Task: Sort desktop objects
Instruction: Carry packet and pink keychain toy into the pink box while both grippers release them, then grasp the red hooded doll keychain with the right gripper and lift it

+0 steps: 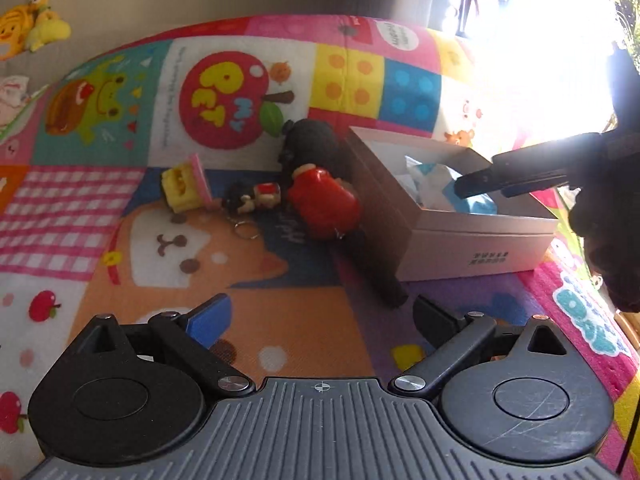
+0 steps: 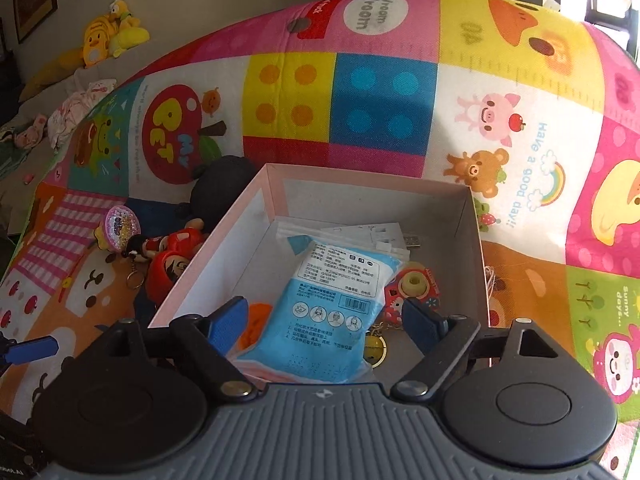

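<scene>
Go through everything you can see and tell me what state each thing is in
Box: open, no lid on.
Blue packet: lying flat inside the box.
Red figure: tipped over on the mat beside the box.
Left gripper: jaws open, empty.
Right gripper: jaws open above the box.

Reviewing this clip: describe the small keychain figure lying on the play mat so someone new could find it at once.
Start at the open white cardboard box on the colourful play mat. Just left of it lies a glossy red round figurine, and further left a yellow block toy with a pink face. Between them lies the small black-haired doll keychain, the only one with a metal ring.
</scene>
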The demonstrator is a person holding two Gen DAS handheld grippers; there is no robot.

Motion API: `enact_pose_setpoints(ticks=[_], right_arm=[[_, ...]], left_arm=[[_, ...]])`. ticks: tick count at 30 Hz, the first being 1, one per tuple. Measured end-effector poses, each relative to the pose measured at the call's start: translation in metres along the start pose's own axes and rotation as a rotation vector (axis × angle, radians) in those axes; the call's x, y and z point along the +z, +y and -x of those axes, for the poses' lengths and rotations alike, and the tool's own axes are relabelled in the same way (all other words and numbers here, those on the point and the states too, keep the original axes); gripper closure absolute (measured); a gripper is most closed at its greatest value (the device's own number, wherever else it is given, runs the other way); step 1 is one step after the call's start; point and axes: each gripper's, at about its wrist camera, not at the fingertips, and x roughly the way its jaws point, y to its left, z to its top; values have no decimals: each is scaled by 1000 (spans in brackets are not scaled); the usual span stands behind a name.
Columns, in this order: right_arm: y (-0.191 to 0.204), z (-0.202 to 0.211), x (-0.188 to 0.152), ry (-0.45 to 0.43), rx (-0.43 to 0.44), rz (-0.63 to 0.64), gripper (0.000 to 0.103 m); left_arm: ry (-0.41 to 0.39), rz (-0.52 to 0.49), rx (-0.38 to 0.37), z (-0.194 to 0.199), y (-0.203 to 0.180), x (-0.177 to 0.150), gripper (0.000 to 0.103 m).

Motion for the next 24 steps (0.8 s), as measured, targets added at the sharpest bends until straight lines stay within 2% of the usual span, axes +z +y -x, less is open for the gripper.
enact_pose_setpoints(ticks=[5, 7, 8, 9, 12, 14, 17, 20, 24], right_arm=[[3, 12, 7, -39, -59, 22, 16], [9, 10, 13, -51, -66, 30, 25], [14, 8, 17, -43, -43, 28, 37], [18, 6, 21, -30, -12, 20, 44], [48, -2, 29, -5, 85, 36, 48], [75, -8, 33, -9, 100, 103, 49], [120, -26, 37, 23, 109, 223, 49], [150, -56, 39, 43, 18, 299, 49], [166, -93, 34, 103, -84, 347, 49]], left_arm=[[0, 54, 70, -5, 19, -7, 2], [4, 83, 81, -5, 26, -8, 2], [2, 92, 85, -4, 29, -9, 2], [-4, 99, 91, -3, 31, -9, 2], [-29, 102, 126, 2, 34, -9, 1], [-39, 102, 155, 3, 36, -9, 1], [-33, 124, 149, 3, 40, -10, 1], [-45, 132, 147, 5, 41, -12, 1], [-84, 148, 139, 11, 43, -15, 1]])
